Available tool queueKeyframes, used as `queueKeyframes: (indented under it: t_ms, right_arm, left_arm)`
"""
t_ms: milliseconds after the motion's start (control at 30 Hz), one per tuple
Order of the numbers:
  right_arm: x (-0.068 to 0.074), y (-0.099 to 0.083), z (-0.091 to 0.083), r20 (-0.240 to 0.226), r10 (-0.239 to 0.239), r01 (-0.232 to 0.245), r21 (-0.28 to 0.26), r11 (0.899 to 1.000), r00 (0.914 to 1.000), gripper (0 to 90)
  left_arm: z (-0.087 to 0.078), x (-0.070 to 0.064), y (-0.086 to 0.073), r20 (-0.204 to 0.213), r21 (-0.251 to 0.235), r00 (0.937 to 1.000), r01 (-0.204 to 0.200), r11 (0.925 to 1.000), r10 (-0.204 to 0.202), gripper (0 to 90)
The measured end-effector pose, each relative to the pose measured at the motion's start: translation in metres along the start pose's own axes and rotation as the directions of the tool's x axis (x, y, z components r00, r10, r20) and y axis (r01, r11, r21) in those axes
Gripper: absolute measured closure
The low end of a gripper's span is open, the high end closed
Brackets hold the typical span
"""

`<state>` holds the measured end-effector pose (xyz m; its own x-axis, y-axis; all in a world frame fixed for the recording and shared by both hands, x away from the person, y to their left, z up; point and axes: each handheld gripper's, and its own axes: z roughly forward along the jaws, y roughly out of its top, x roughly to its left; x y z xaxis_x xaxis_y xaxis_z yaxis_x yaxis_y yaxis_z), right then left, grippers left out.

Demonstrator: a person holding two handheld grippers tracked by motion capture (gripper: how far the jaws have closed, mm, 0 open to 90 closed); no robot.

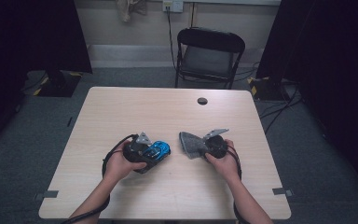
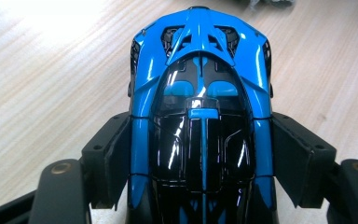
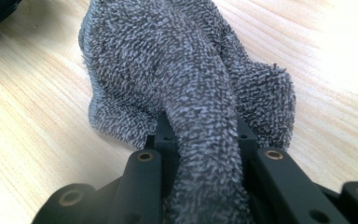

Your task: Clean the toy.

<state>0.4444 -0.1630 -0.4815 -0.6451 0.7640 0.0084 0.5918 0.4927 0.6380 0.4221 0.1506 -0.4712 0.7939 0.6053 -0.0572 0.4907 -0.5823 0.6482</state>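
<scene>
The left gripper (image 2: pixel 200 154) clamps the blue toy car (image 2: pixel 200 93) by its flanks; keep that grip steady. The right gripper (image 3: pixel 200 154) pinches the grey cloth (image 3: pixel 177 70), so wipe with the loose fold ahead of its jaws.

Blue and black toy car (image 2: pixel 200 116) between the hand-held gripper (image 2: pixel 200 158) jaws, above the pale wooden table (image 2: pixel 46 84).

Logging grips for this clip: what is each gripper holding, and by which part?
Left gripper clamps the blue toy car across its sides. Right gripper pinches a bunched fold of the grey towel.
</scene>
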Motion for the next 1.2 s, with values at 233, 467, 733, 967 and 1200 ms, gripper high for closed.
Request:
queueKeyframes:
  t_ms: [233, 467, 733, 967, 1200]
  right_arm:
    - [-0.001, 0.003, -0.002, -0.01, 0.003, -0.003, 0.008, 1.0, 0.9999, 73.3]
    - [-0.002, 0.008, -0.006, -0.031, 0.012, -0.012, -0.002, 1.0, 0.9994, 74.4]
    - [-0.003, 0.028, -0.025, -0.091, 0.043, -0.051, -0.091, 0.995, 0.9949, 75.0]
    - [0.014, 0.061, -0.027, -0.112, -0.043, 0.031, -0.11, 0.993, 0.9928, 74.9]
    - [0.031, 0.061, -0.017, -0.186, -0.113, 0.099, -0.085, 0.991, 0.9761, 74.9]
  left_arm:
    - [-0.007, 0.0, 0.003, 0.005, -0.022, 1.0, 0.0, 0.9998, 0.0, 28.1]
    - [-0.011, 0.0, 0.006, 0.014, -0.046, 0.9999, 0.0, 0.999, 0.001, 28.1]
    - [-0.016, -0.008, 0.014, 0.04, -0.071, 0.9987, -0.029, 0.9971, 0.032, 28.1]
    - [-0.016, -0.022, 0.024, 0.072, -0.085, 0.9942, -0.073, 0.9936, 0.08, 28.1]
    - [-0.018, -0.017, 0.021, 0.056, -0.093, 0.9966, -0.055, 0.9942, 0.06, 28.1]
